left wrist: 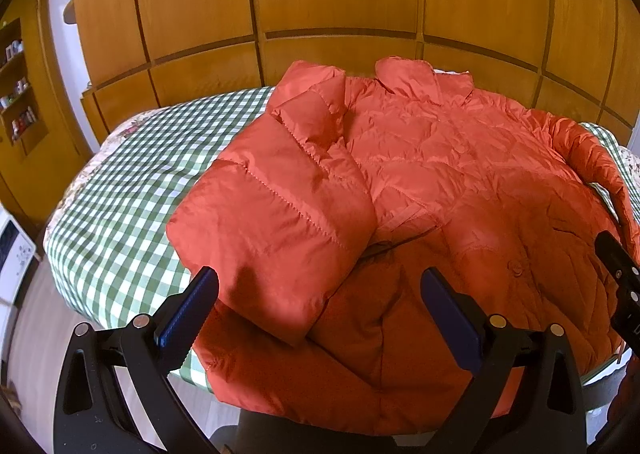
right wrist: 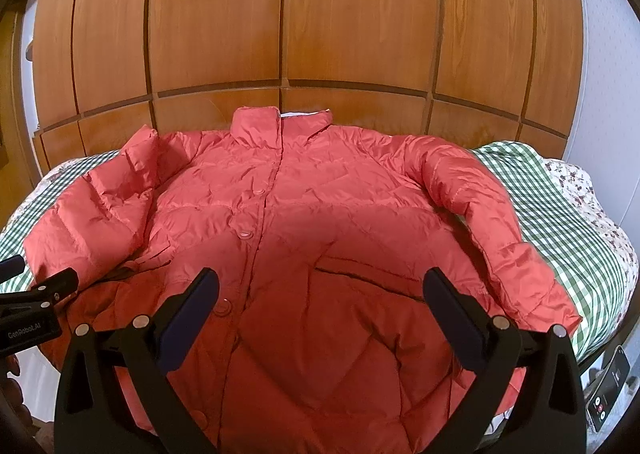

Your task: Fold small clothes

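A red-orange puffer jacket [left wrist: 440, 157] [right wrist: 304, 213] lies front up and buttoned on a green checked tablecloth [left wrist: 120, 189] [right wrist: 560, 213], collar toward the far wall. Its left sleeve [left wrist: 272, 213] [right wrist: 100, 213] is folded in along the body. The right sleeve [right wrist: 492, 225] lies beside the body, cuff toward me. My left gripper [left wrist: 318, 286] is open above the left cuff and hem, holding nothing. My right gripper [right wrist: 320, 286] is open above the lower front, holding nothing. The left gripper's body [right wrist: 36, 294] shows at the right wrist view's left edge.
A wooden panelled wardrobe [right wrist: 300, 33] stands right behind the table. A shelf with small bottles [left wrist: 18, 101] is at far left. A phone [right wrist: 608, 394] lies at the lower right by the table's edge. The table's near edge drops off under the hem.
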A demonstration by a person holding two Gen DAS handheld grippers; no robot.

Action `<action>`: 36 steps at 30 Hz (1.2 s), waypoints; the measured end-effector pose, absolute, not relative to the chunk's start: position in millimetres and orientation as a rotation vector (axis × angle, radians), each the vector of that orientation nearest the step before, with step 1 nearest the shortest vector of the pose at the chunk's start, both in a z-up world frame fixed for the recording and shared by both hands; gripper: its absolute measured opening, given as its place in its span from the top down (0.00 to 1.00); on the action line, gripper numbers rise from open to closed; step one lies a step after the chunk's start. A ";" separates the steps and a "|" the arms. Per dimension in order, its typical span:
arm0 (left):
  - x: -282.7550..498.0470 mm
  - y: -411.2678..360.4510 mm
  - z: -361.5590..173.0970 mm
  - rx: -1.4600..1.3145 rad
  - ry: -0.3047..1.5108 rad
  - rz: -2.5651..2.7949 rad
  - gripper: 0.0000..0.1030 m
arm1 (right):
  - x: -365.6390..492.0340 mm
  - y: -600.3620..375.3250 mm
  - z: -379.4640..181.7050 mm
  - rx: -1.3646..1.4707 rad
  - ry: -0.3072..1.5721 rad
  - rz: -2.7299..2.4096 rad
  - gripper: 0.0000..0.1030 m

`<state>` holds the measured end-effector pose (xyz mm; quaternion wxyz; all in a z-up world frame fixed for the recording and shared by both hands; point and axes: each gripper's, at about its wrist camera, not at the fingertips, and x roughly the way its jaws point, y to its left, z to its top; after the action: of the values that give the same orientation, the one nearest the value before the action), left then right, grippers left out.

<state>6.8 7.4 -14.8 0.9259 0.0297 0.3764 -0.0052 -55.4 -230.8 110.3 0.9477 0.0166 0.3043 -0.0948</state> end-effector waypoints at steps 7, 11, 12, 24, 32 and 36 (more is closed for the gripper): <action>9.6 7.4 -17.3 0.062 0.790 -0.022 0.03 | -54.0 -231.4 109.7 0.037 0.624 -0.193 0.02; 12.9 7.1 -19.8 0.064 0.824 -0.045 0.03 | -53.2 -232.1 109.6 0.035 0.623 -0.199 0.02; 15.8 6.9 -20.4 0.063 0.853 -0.064 0.03 | -52.7 -232.6 110.0 0.038 0.621 -0.199 0.02; 16.7 82.0 15.5 -0.414 0.687 -0.316 0.03 | 3.9 -267.9 118.5 -0.020 0.576 -0.203 0.02; 38.1 126.9 0.9 -0.335 0.691 -0.130 0.03 | 80.7 -320.2 84.3 0.093 0.692 -0.137 0.02; 59.2 135.9 -32.5 -0.427 0.810 -0.194 0.27 | 96.4 -326.0 60.4 0.109 0.781 -0.118 0.02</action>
<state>59.2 135.9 -32.5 0.8924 -0.2058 0.3904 -0.0936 96.4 -326.0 60.4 0.9216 0.0530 0.3802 -0.0575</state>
